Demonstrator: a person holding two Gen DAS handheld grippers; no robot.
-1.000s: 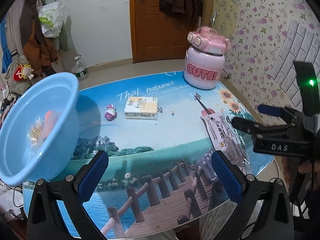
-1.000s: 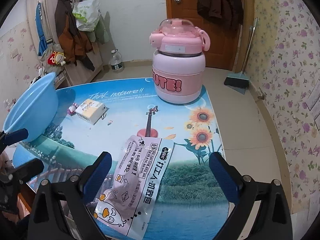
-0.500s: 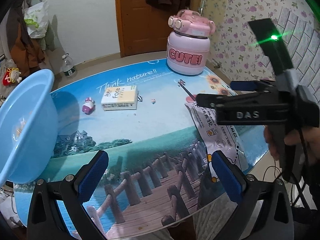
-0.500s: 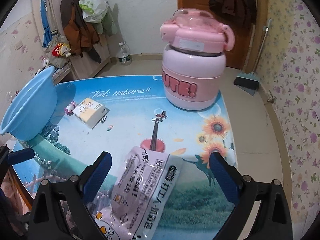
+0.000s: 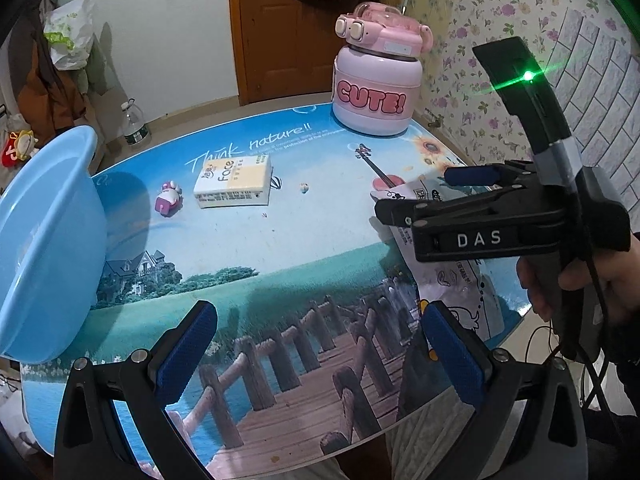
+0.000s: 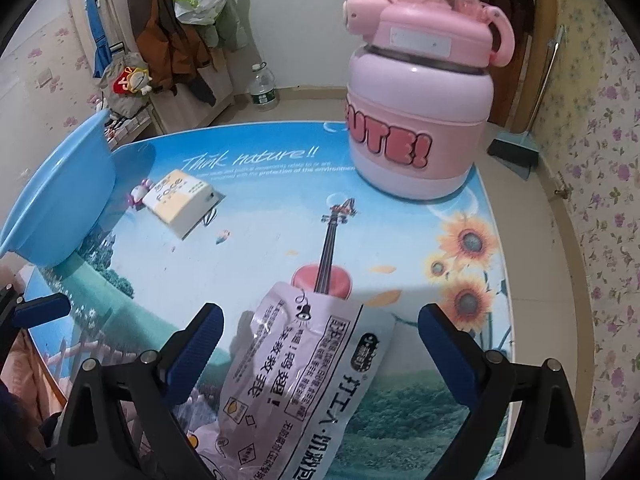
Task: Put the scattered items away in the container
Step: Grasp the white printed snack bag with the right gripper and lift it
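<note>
A white snack pouch [image 6: 304, 376] lies at the table's near right edge, between the open fingers of my right gripper [image 6: 320, 344], which hangs just above it. The pouch also shows in the left wrist view [image 5: 452, 280], partly hidden by the right gripper [image 5: 424, 196]. A tissue pack [image 5: 234, 180] and a small pink toy [image 5: 169, 200] lie mid-table, also seen in the right wrist view as the pack [image 6: 182, 200] and the toy [image 6: 138, 194]. The blue basin [image 5: 44, 240] sits at the left edge. My left gripper [image 5: 320, 356] is open and empty over the near edge.
A big pink "CUTE!" jug [image 6: 420, 108] stands at the table's far right. The round table [image 5: 280, 248] has a printed landscape cover. A door, hanging coats, a water bottle [image 5: 134, 124] and a broom [image 6: 520, 148] surround it.
My right gripper has moved forward and down over the pouch, so the pouch now lies between its fingers. My left gripper has swung right and away from the basin, whose inside is now out of sight.
</note>
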